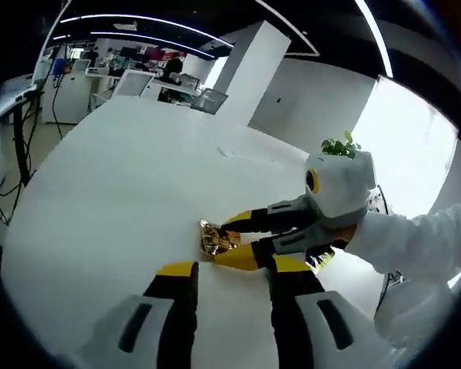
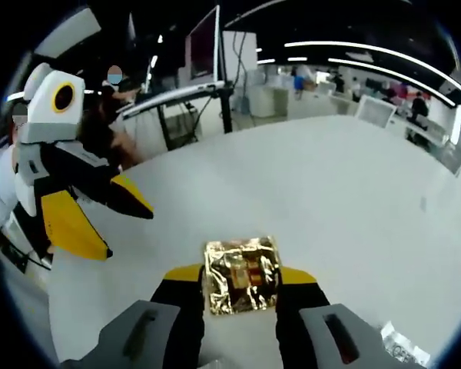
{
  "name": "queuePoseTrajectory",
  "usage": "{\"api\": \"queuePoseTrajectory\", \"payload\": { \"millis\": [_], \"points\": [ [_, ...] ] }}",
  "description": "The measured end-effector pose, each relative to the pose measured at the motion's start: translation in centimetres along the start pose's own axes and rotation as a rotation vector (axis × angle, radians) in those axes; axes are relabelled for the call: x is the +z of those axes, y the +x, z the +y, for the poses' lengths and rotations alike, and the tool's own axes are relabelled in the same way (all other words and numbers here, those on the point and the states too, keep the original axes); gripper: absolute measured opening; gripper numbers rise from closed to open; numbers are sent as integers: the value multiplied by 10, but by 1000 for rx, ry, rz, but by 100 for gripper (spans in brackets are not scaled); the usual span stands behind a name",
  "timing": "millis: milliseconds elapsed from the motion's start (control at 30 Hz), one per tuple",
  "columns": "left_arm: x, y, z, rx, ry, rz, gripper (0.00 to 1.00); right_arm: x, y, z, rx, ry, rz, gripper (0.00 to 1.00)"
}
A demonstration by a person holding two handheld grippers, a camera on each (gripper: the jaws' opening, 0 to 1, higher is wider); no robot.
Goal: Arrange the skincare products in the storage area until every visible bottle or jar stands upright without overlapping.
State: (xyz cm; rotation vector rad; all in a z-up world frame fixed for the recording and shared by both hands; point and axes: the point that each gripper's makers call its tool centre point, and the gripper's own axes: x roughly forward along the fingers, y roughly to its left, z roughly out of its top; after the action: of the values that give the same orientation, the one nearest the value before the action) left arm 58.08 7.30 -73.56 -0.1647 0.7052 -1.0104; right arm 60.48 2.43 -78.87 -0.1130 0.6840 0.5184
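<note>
Crinkled gold foil packet (image 2: 241, 274), reddish patch at centre. Both claws, left (image 2: 115, 231) and right (image 2: 240, 280), were black, yellow-tipped, with grey-white bodies. Counter (image 1: 123, 192) was plain white.

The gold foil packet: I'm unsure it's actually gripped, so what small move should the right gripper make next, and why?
Probably a slight lift to test the hold. The gold foil packet sits between the right gripper fingers, low over the white table. The left gripper hangs open, apart from it, so nothing else supports the packet.
</note>
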Motion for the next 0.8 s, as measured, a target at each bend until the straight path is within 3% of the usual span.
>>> {"api": "queuePoseTrajectory", "payload": {
  "millis": [233,333,533,800],
  "points": [
    [5,16,14,-6,-187,-30,20,0,-3,0,2,61,-25,29],
    [4,22,21,12,-189,-25,18,0,-4,1,1,63,-26,29],
    [-2,34,16,5,-214,-1,15,-1,-6,1,7,118,-43,27],
    [-9,47,14,3,-260,18,10,-2,-8,2,1,122,-47,27]
  ]
}}
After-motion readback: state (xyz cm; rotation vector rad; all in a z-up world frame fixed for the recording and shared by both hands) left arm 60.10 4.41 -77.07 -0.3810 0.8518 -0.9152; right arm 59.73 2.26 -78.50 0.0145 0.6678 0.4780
